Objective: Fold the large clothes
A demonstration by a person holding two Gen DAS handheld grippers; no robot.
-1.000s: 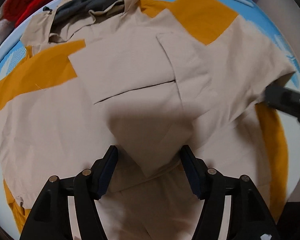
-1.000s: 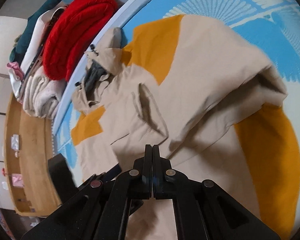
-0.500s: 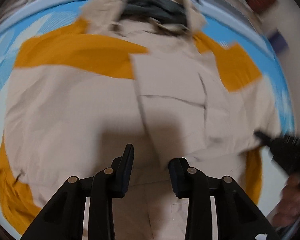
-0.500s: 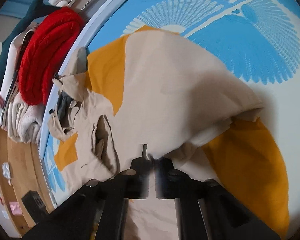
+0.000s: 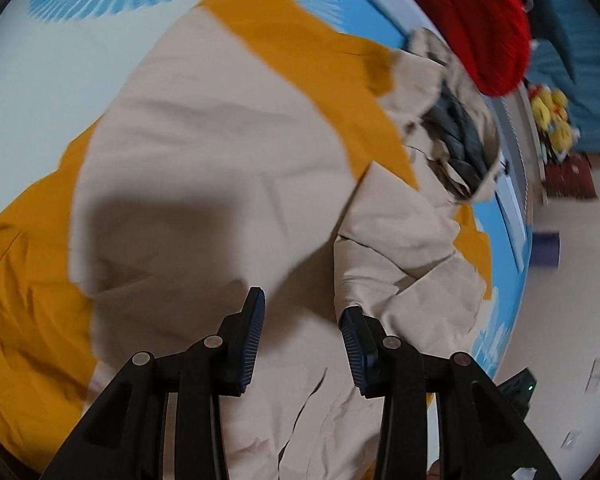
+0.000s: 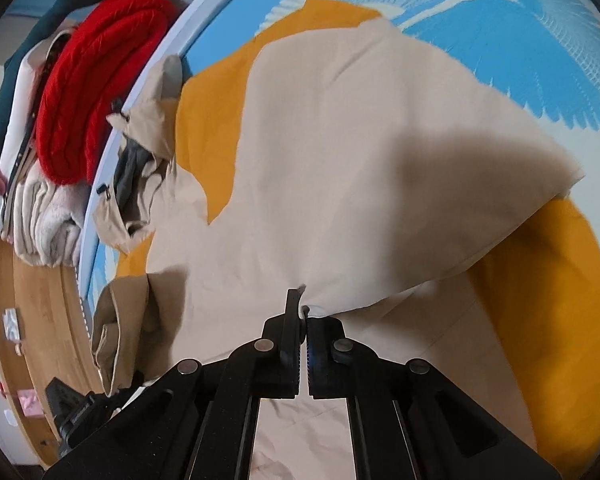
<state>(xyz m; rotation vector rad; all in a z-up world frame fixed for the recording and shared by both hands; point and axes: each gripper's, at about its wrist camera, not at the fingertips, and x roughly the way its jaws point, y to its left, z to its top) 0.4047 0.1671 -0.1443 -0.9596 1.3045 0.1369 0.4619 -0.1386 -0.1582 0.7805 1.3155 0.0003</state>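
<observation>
The right gripper (image 6: pixel 303 312) was clamped on a fold of the beige-and-orange jacket (image 6: pixel 340 152), its jaws pressed together with a tuft of cloth pinched at their tips. The left gripper (image 5: pixel 302 320) stood partly open above the jacket (image 5: pixel 220 152), its jaws having just been closing, with nothing gripped between them. The jacket lay spread on the blue-patterned surface (image 6: pixel 540 60). Beyond it lay a red knitted garment (image 6: pixel 96 92).

text: none legible | labels: none | numbers: none
</observation>
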